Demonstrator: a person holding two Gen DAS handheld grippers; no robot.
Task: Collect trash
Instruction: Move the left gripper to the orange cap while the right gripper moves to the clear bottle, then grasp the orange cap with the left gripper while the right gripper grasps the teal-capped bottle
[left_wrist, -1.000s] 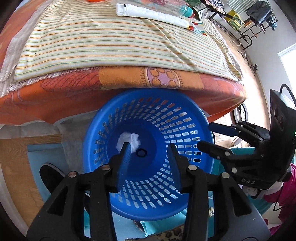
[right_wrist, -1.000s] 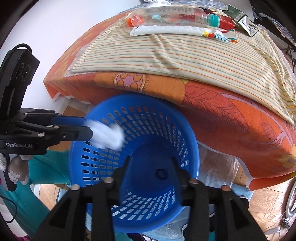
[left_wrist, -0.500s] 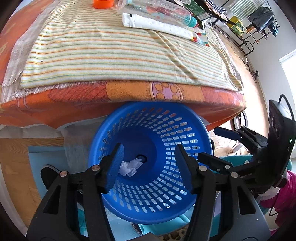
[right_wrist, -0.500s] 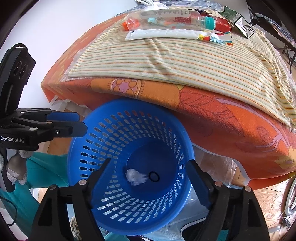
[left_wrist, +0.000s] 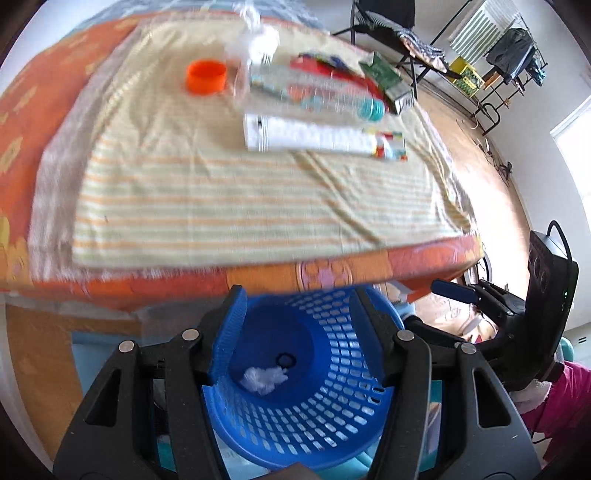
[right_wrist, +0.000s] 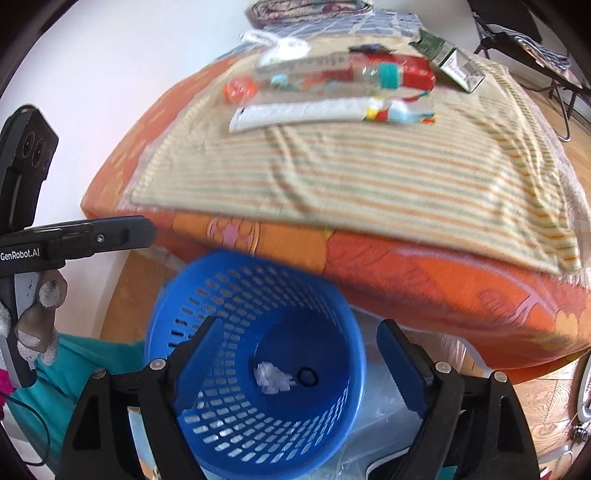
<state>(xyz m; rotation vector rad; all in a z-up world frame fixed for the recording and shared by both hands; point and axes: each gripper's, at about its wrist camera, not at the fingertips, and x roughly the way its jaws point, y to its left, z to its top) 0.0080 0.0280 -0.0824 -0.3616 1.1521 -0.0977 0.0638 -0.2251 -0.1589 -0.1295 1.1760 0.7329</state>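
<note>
Trash so far is one crumpled white wad (left_wrist: 264, 379) lying on the floor of the blue basket (left_wrist: 332, 424), just beside a small black ring (left_wrist: 286, 359) at the bottom's centre. The basket stands on the floor against the near edge of the table (right_wrist: 424, 280), which is draped in an orange cloth with a striped towel (left_wrist: 229, 199) spread over it. Both grippers hang above the basket's mouth, looking down into it. The left gripper (left_wrist: 297, 306) has its jaws spread wide, nothing between them but the view into the basket; the right gripper (right_wrist: 299, 336) is likewise wide open and holds nothing. Each shows at the edge of the other's view — the right one to the right of the left camera, the left one at the far left of the right camera, gripped by a gloved hand (right_wrist: 35, 325). More items wait at the far end of the towel, well apart from the basket: an orange cap (left_wrist: 206, 76), a clear bottle (left_wrist: 314, 94) with a teal cap lying on its side, a white tube (left_wrist: 321, 138) just in front of it, a red packet (right_wrist: 410, 72) and a green carton (left_wrist: 388, 79). Both views are blurred, so finer detail on those items cannot be made out.
</note>
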